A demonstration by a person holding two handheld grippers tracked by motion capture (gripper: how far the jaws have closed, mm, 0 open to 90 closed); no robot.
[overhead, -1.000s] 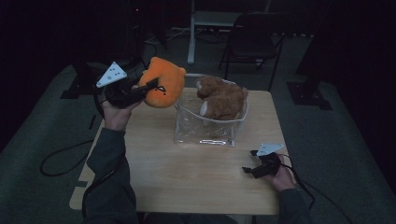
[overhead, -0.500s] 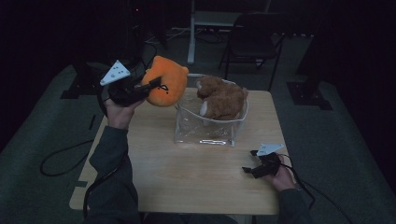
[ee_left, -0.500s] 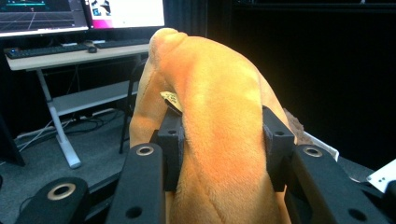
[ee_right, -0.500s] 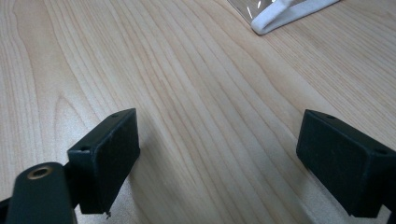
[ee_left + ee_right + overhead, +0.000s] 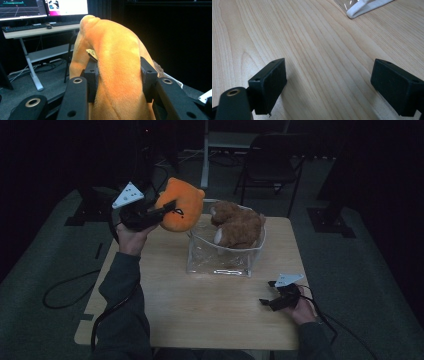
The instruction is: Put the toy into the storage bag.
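High view: left gripper [image 5: 167,210] clamped on a soft orange plush toy [image 5: 184,213], held aloft just left of a clear plastic bag [image 5: 220,265] containing a shaggy brown plush toy [image 5: 239,226] on the pale wood-grain desk [image 5: 200,305]. Right gripper [image 5: 267,292] rests wide open, empty. Risk: compressible fleece may slip, or snag the flimsy bag rim.

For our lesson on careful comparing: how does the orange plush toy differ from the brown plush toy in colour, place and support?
Colour: the orange plush toy is bright orange; the brown plush toy is brown with a pale patch. Place: the orange one hangs in the air left of the clear plastic bin; the brown one lies inside it. Support: the left gripper clamps the orange one; nothing grips the brown one. Both are soft, furry toys.
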